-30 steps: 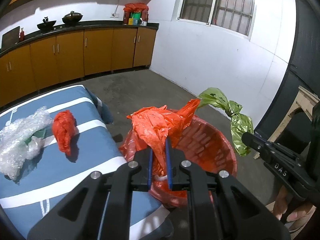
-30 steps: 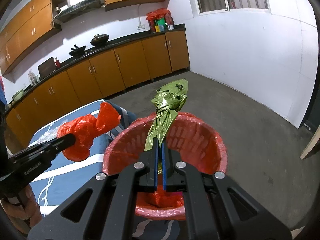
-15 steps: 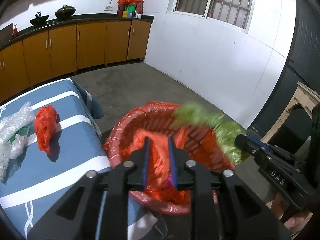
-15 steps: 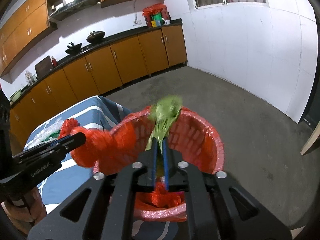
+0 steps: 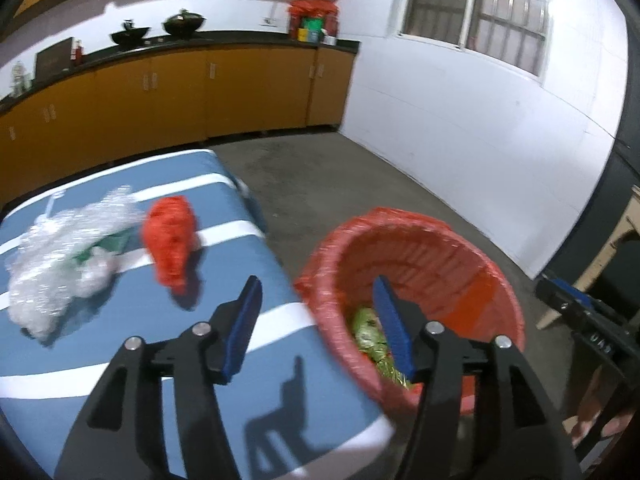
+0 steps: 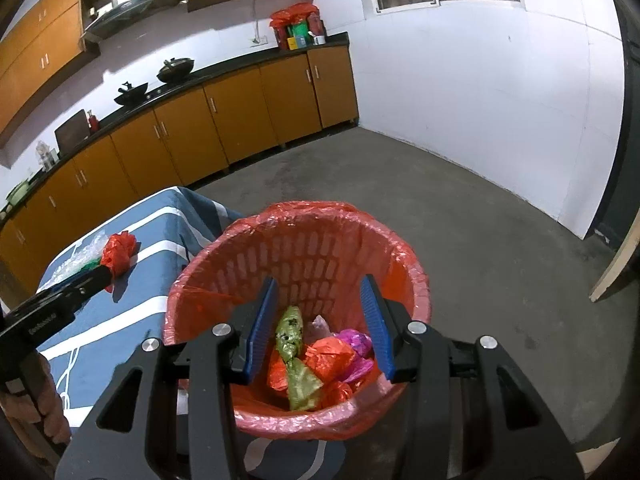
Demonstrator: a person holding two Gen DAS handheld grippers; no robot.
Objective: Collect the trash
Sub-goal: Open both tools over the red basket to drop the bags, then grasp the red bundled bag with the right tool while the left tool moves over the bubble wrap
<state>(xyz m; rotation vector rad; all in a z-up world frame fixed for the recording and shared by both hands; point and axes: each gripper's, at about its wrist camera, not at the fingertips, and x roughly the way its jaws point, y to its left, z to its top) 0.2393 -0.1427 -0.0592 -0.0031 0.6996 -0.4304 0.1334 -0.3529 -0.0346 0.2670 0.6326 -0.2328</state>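
Orange-brown base cabinets run along the far wall under a black countertop. Two dark woks sit on that countertop, with a red bag over containers at its corner. A barred window is set in the white wall.

White lettering runs along the side of the left gripper in the right wrist view, too blurred to read. Faint marks on the right gripper are equally illegible.
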